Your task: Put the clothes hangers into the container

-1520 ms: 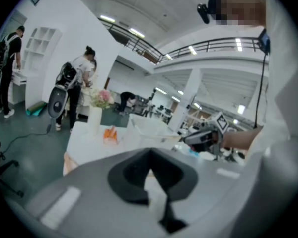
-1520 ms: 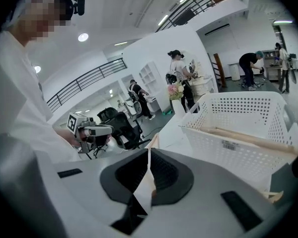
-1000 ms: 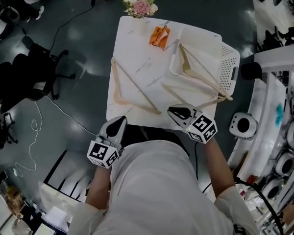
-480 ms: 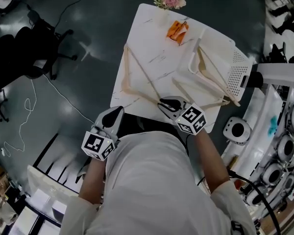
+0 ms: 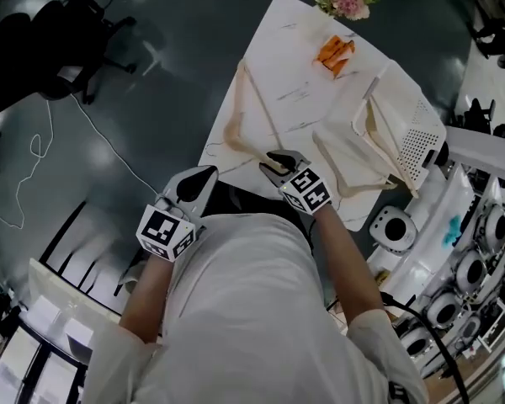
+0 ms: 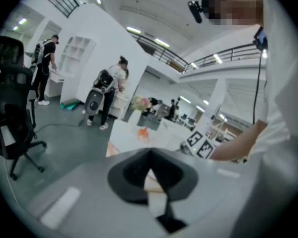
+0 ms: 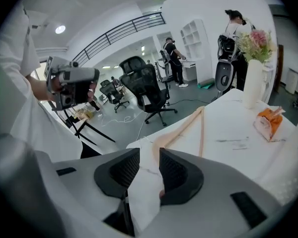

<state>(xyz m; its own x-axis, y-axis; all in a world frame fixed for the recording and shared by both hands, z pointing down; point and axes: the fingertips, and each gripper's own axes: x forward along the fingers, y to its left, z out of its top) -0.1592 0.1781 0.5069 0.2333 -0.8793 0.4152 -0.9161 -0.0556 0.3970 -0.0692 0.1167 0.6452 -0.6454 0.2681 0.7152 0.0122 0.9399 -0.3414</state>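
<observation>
Right tongs [image 5: 273,162] freshly opened, jaws just spread and shifted leftward along the near edge of the desk [image 5: 295,74], away from the middle hanger [image 5: 332,171] lying flat just beside the container [image 5: 417,129]; only bare desktop between the jaws, nothing pinched, the rounded near corner of the left hanger [image 5: 229,131] just ahead of the tips. Left tongs [image 5: 204,179] closed on nothing, hanging off the near left corner, over the floor. Third hanger [image 5: 370,129] already resting inside the container at the right edge; left hanger well apart from it, toward the left edge. Likely meaning: next pick-up being lined up on the left hanger, with two hangers yet to go in; calls for a firm closing bite on that corner before any lift
</observation>
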